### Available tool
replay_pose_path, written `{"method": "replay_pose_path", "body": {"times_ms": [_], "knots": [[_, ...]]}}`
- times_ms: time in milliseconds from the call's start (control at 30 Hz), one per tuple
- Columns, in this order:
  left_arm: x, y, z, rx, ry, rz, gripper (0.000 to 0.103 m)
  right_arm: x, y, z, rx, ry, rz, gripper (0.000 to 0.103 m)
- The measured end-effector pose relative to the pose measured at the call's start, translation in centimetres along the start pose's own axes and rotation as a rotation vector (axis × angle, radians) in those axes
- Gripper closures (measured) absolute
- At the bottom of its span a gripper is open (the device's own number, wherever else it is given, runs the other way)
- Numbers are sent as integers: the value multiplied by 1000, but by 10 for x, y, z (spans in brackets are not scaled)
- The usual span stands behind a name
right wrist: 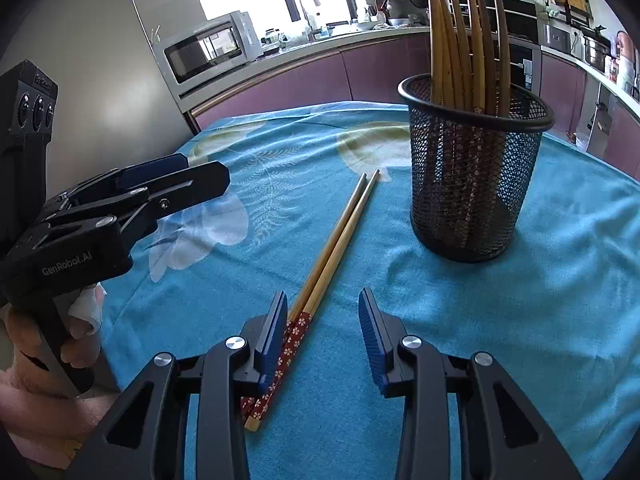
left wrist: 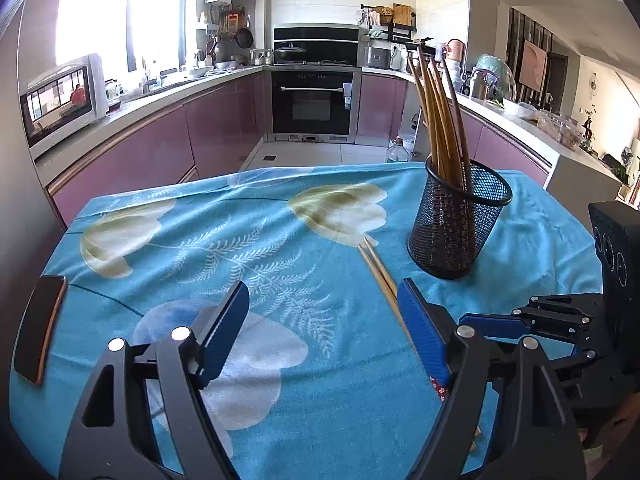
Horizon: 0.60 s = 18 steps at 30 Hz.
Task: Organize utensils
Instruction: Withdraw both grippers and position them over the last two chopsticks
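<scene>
On the blue flowered cloth covering the surface (right wrist: 500, 320), a pair of chopsticks (right wrist: 336, 240) lay side by side and touching, tips toward one o'clock and the red patterned handle ends toward seven o'clock, just at the inner face of your right gripper (right wrist: 322, 332). That gripper stood partly spread with nothing pinched; its left finger (right wrist: 274, 332) sat against or just over the handles, and I could not tell whether it touched them. The mesh holder (right wrist: 476, 168) stood upright at one o'clock, near the tips but apart from them, with several chopsticks already standing in it.

Your left gripper (left wrist: 322, 332) was spread wide and empty, and in its own view the pair ran under its right finger (left wrist: 420, 332) toward five o'clock.

The step seemed to be picking up this last pair. You probably needed to shift the right gripper toward nine o'clock so both sticks sat between the pads, then close across the patterned ends, square to their length, so neither stick would roll out. The cloth looked soft and wrinkled, so pressing in too deep risked catching fabric. Keeping the left gripper clear seemed wise.
</scene>
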State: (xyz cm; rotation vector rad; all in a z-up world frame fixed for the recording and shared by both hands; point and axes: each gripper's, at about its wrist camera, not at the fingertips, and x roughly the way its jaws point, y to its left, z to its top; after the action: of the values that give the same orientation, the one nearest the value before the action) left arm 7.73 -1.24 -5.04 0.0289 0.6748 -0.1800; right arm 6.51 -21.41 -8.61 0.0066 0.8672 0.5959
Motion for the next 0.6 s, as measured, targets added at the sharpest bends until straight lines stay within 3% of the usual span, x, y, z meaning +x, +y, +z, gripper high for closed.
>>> {"method": "replay_pose_path", "body": {"times_ms": [333, 600], "knots": [[11, 4, -11, -13, 45, -18, 27, 7, 2, -3, -2, 28, -49, 68], [27, -11, -17, 27, 104, -58, 27, 1, -9, -8, 34, 30, -37, 70]]}}
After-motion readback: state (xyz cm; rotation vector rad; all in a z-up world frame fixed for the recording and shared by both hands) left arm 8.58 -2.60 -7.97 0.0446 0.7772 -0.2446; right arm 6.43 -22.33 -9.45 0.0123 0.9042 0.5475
